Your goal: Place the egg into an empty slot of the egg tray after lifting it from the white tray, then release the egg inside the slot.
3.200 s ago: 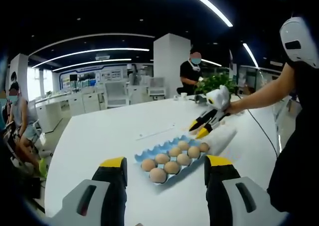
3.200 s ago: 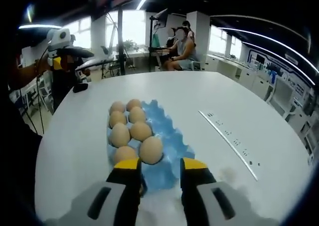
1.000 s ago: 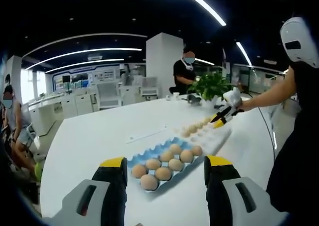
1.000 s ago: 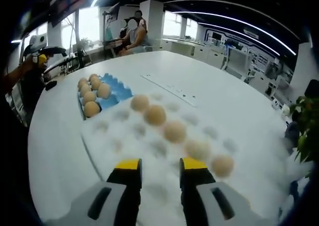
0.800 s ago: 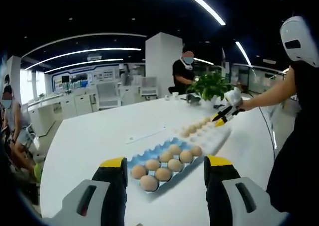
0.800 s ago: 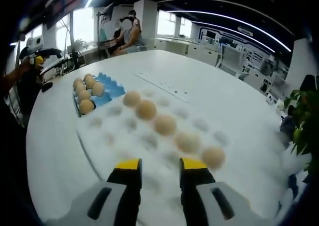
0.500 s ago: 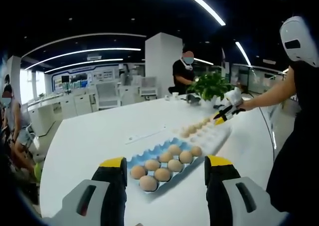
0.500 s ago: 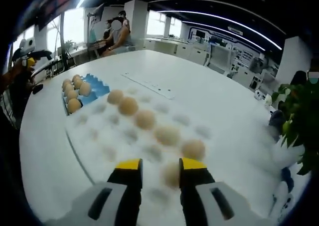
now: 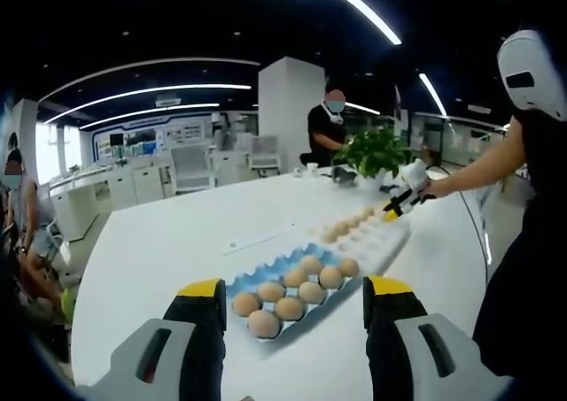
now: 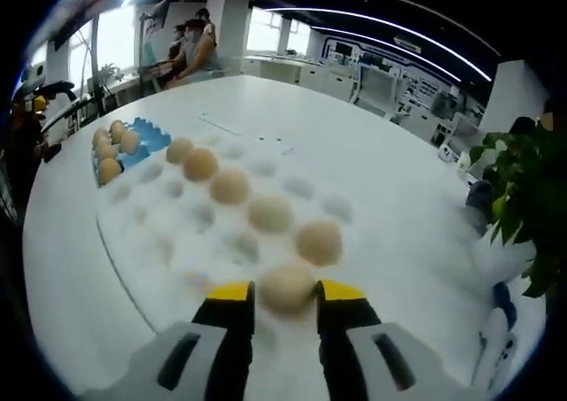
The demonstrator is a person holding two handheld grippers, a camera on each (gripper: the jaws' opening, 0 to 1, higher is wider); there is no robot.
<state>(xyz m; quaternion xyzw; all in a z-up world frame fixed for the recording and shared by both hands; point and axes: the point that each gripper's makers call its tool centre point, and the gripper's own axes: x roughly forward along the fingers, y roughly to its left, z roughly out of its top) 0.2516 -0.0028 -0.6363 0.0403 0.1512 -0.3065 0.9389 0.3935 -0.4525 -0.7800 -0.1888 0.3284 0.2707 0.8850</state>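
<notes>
While seen from the left gripper view:
Left gripper (image 9: 292, 296): yellow-tipped jaws spread wide, nothing between them, hovering above the round white table (image 9: 177, 242).
Blue moulded egg tray (image 9: 244, 281): on the table just beyond the jaws, holding seven brown eggs (image 9: 288, 295) in two rows.
White dimpled tray (image 9: 376, 242): touching the blue tray's far end, a row of pale brown eggs along it.
Right gripper (image 9: 400, 199): held in a person's outstretched hand, tips down at the far end of the white tray; grip state cannot be told from here.
Background: potted green plant (image 9: 372, 150) behind the white tray.

While seen from the right gripper view:
Right gripper (image 10: 285, 293): jaws partly parted, flanking the nearest pale brown egg (image 10: 286, 288); contact cannot be told.
That egg: sitting in a near-edge dimple of the white tray (image 10: 168, 233).
Other eggs: four more in a diagonal row beyond it.
Blue tray (image 10: 142, 140): far left, against the white tray's far end.
</notes>
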